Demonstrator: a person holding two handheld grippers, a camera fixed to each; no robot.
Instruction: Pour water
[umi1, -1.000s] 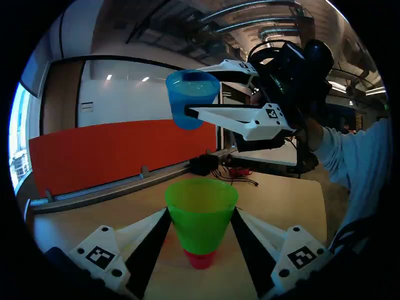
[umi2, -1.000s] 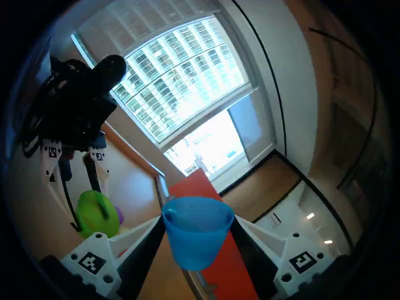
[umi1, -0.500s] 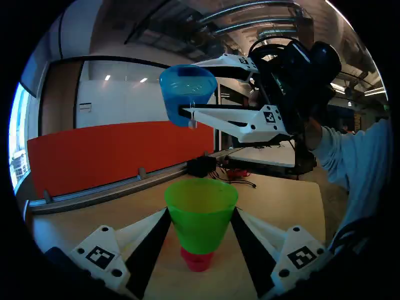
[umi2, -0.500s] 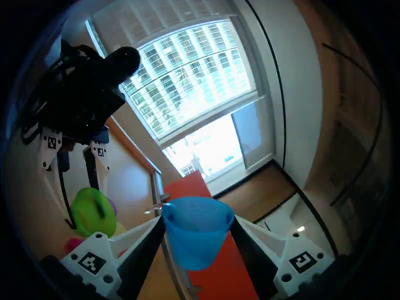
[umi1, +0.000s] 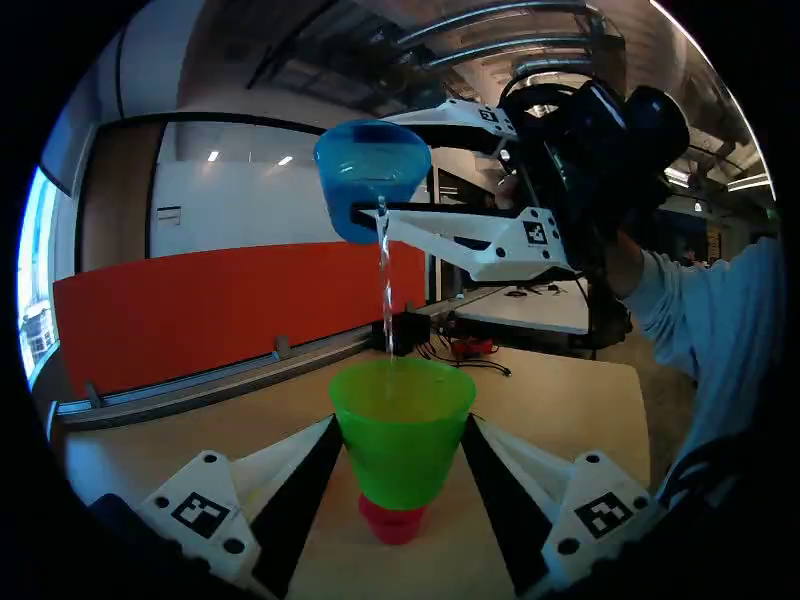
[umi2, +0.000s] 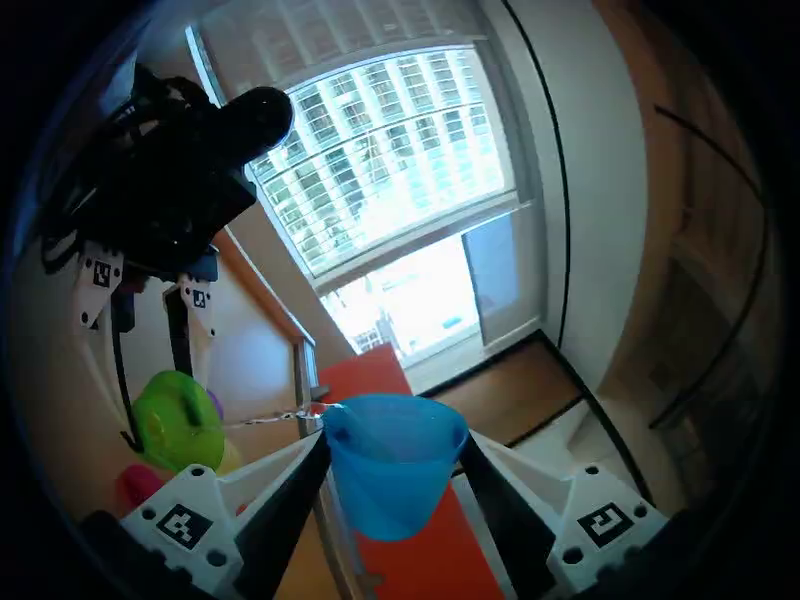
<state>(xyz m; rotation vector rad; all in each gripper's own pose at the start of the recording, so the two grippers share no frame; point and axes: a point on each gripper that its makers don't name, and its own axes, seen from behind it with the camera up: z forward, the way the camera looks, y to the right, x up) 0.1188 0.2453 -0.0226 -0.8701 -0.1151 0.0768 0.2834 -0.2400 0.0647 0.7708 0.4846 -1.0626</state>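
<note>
As our left tongs (umi1: 402, 432) clamp the green cup (umi1: 402, 460) above a red cup (umi1: 393, 520) on the worktop (umi1: 560, 390), a thin water stream (umi1: 384, 285) drops into it from the tilted blue cup (umi1: 370, 175), gripped by our right tongs (umi2: 395, 455). We judge the pour as just underway, most left.

light: right gripper view bright, daylight from big gridded window (umi2: 390, 190), lower pane blown out | left gripper view dimmer, ceiling lights (umi1: 215, 155) small, bench (umi1: 560, 390) evenly lit | blue cup (umi2: 392, 460), green cup (umi1: 402, 425) glow translucent | centre sharp; edges: strong fisheye bending, soft focus
</note>
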